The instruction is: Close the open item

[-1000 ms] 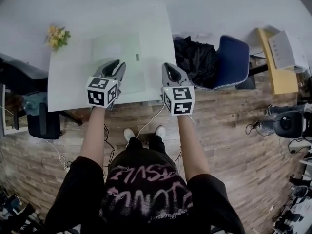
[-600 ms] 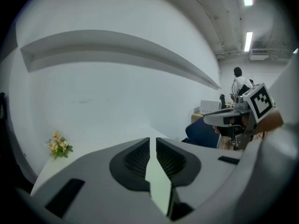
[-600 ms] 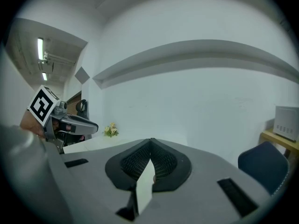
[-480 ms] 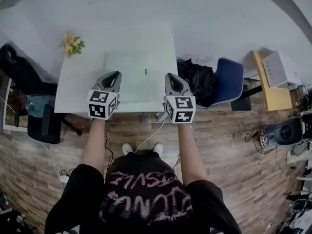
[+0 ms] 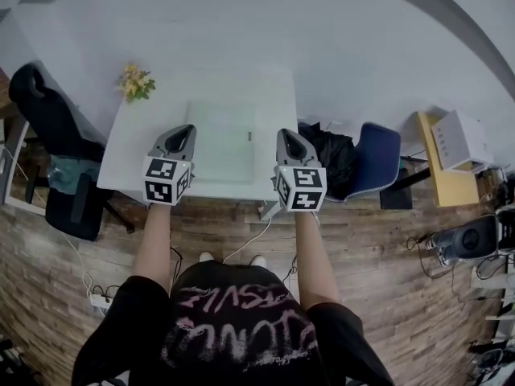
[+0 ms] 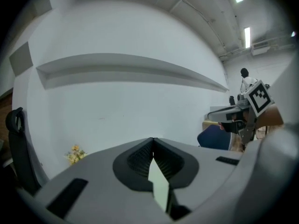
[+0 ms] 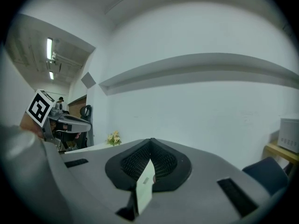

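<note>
Head view: I stand at the near edge of a white table [image 5: 129, 155] with a gripper in each hand, both held out over that edge and pointing away from me toward the pale wall [image 5: 241, 22]. My left gripper [image 5: 183, 129] has its jaws pressed together with nothing between them; in the left gripper view the two dark ribbed pads [image 6: 139, 158] meet in a tight seam, with only the wall beyond them. My right gripper [image 5: 286, 133] is closed and empty too, its jaws meeting tip to tip in the right gripper view. The thing to close, a flat pale green item [image 5: 221, 139], lies on the table and shows between the two grippers, and neither one is on it; from up here I cannot tell what it is or whether it lies open. A small dark mark [image 5: 250, 137] sits near its right edge. A bunch of yellow flowers [image 5: 137, 83] stands at the table's far left corner, well apart from the item. Left of the table is a black office chair [image 5: 48, 119]; right of it a blue chair [image 5: 378, 163] carries a heap of dark cloth [image 5: 330, 149]. Farther right a yellow cabinet [image 5: 447, 175] bears a white box [image 5: 460, 139], all on a floor [image 5: 418, 296] of wood planks
</note>
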The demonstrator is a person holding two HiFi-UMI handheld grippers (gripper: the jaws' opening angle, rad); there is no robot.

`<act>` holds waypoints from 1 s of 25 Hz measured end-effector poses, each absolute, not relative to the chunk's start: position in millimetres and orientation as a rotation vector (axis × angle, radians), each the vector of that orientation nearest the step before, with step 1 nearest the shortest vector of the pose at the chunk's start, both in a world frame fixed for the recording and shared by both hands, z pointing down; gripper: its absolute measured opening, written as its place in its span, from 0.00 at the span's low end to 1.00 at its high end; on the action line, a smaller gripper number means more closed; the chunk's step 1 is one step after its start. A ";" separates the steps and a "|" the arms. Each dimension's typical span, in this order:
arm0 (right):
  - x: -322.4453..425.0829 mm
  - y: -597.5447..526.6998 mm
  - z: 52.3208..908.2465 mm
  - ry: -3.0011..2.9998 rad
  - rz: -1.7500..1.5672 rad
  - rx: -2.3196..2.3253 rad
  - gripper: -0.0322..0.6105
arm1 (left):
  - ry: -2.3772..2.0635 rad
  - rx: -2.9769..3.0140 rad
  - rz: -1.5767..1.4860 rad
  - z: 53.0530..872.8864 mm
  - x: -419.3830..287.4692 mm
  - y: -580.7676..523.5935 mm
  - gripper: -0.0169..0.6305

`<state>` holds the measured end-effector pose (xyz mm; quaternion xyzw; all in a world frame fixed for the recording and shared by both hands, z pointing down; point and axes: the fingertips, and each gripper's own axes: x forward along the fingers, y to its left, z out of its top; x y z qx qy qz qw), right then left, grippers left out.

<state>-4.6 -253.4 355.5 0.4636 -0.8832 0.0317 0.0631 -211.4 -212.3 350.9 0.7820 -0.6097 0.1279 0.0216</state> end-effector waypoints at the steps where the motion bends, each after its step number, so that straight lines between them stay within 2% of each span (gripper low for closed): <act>1: -5.8 -253.4 351.4 -2.674 0.084 1.399 0.06 | -1.903 2.414 0.364 346.6 -215.3 -210.9 0.03; 8: -8.8 -253.3 325.8 -2.710 -0.017 1.421 0.06 | -1.982 2.335 0.238 326.3 -243.2 -204.5 0.03; 25: -15.3 -251.3 319.2 -2.676 -0.059 1.431 0.06 | -2.031 2.416 0.240 305.1 -250.6 -196.2 0.03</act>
